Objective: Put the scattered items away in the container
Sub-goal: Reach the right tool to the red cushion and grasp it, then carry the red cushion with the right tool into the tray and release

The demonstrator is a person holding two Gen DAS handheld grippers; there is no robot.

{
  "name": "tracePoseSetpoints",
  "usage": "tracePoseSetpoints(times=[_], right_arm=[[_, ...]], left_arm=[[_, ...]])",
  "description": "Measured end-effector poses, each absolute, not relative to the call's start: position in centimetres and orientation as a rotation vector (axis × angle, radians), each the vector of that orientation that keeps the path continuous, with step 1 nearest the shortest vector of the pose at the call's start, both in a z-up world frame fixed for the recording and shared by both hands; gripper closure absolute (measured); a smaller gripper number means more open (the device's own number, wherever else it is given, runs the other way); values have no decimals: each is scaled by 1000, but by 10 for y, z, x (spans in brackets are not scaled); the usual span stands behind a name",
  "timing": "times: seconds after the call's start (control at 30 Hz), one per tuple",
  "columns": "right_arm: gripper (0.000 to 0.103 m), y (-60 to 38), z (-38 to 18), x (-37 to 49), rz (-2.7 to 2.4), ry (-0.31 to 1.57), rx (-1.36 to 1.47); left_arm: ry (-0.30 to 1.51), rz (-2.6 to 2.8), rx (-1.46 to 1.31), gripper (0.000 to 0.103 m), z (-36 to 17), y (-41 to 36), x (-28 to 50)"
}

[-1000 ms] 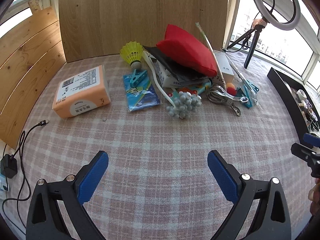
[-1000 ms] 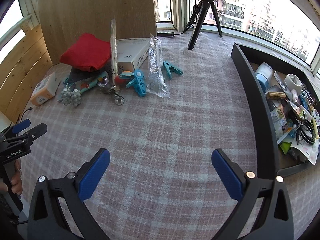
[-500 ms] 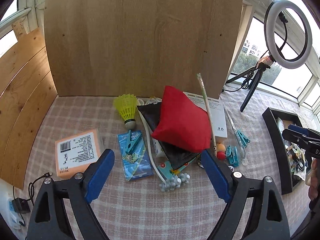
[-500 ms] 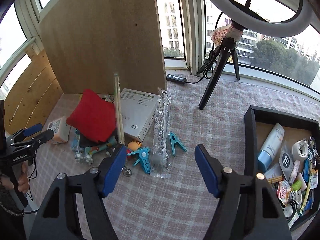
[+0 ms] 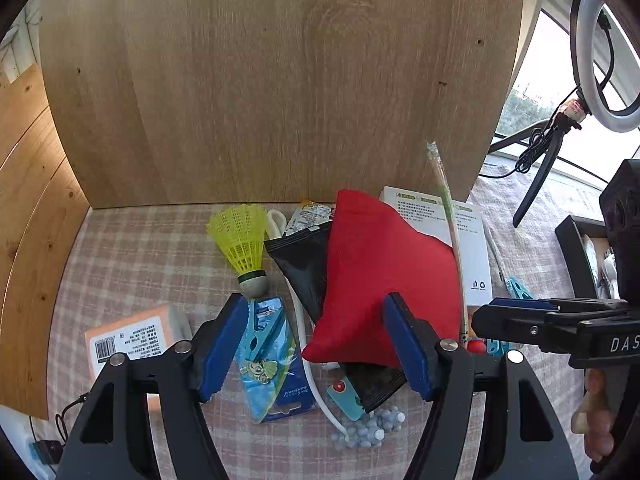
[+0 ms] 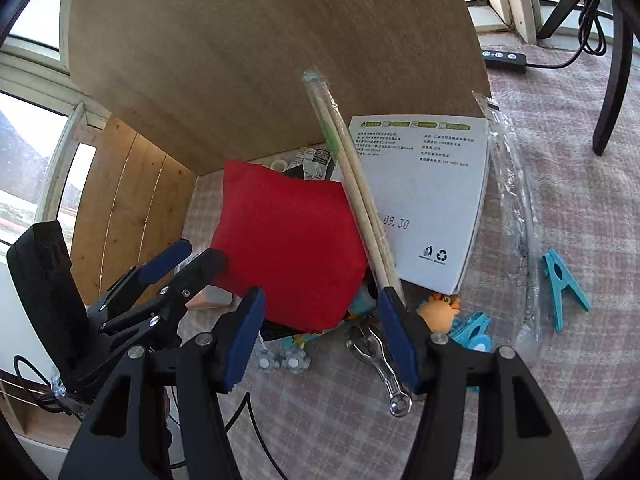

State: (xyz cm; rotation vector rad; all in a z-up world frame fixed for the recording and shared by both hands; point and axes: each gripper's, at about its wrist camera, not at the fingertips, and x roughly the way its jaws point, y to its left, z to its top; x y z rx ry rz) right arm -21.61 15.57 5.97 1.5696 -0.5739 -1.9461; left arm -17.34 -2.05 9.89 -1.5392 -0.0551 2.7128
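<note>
A red bean bag point(image 5: 380, 272) tops a pile of scattered items on the checked cloth; it also shows in the right wrist view point(image 6: 288, 240). My left gripper point(image 5: 316, 348) is open, its jaws standing either side of the bag's lower edge. My right gripper point(image 6: 320, 340) is open too, just in front of the bag, beside wrapped chopsticks point(image 6: 352, 192) leaning on a white box point(image 6: 432, 200). Under the bag lie a black pouch point(image 5: 304, 264) and a blue card with a clip point(image 5: 268, 356). A yellow shuttlecock point(image 5: 244, 244) stands left of the pile. The black container point(image 5: 576, 256) is at the far right.
An orange box point(image 5: 128, 340) lies at the left. A wooden board point(image 5: 260, 80) walls the back. Grey beads point(image 5: 372, 428), blue clips point(image 6: 564, 288), a metal tool point(image 6: 380, 360), an orange toy point(image 6: 438, 308) and a clear wrapper point(image 6: 516, 216) lie around. A ring light tripod point(image 5: 552, 152) stands at the right.
Both grippers have moved forward and in toward the pile, which now fills both views. Both stay open, and the right gripper has come close beside the left.
</note>
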Motion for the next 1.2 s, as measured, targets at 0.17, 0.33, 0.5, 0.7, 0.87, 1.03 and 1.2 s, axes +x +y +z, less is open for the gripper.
tracePoseSetpoints(times=[0.17, 0.33, 0.5, 0.7, 0.87, 1.03, 1.2], right_arm=[[45, 147, 41, -228, -1906, -664, 1612], [55, 141, 35, -232, -1865, -769, 1575], [69, 130, 47, -231, -1879, -707, 1541], [70, 129, 69, -219, -1875, -699, 1477], [70, 134, 98, -196, -1864, -679, 1395], [70, 167, 122, -170, -1852, -723, 1310], [70, 215, 140, -145, -1890, -736, 1255]], left_arm=[[-73, 2665, -1536, 37, 93, -21, -181], [-96, 2595, -1538, 37, 86, -24, -188], [-198, 2487, -1512, 57, 80, -23, -187], [-157, 2547, -1441, 63, 102, -22, -168], [-95, 2634, -1354, 63, 132, -16, -145], [-103, 2654, -1285, 63, 163, -5, -120], [-51, 2637, -1199, 63, 187, 33, -100]])
